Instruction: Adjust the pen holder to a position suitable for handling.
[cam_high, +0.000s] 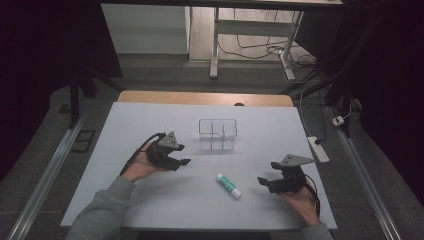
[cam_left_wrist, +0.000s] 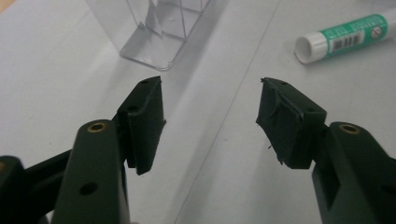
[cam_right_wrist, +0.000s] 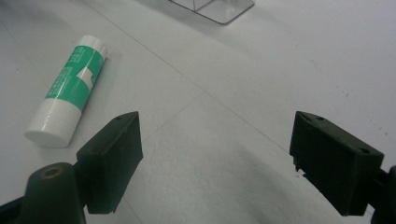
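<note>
High view: glue stick lies loose between two empty grippers

High view puts the glue stick (cam_high: 228, 185) flat on the white desk (cam_high: 150, 200), in front of the clear organizer (cam_high: 217, 134) and well apart from it. The left gripper (cam_high: 182, 163) hovers to the organizer's front left, jaws standing wide with nothing between them. The right gripper (cam_high: 263, 183) sits to the organizer's front right, just beside the stick's white cap end, jaws also spread and empty.

The stick looks light, stiff and smooth: a round plastic tube that would likely roll if nudged across its length. Its green label band at mid-body seems the best place to grip, jaws closing across the tube rather than on the narrow cap, where it could pivot or slip. The organizer appears thin-walled, light and easy to tip or slide, with upright dividers making small compartments.

Room is generous: bare desk lies all around the organizer on every side, and the desk's front edge is nearer the stick than the organizer is.
</note>
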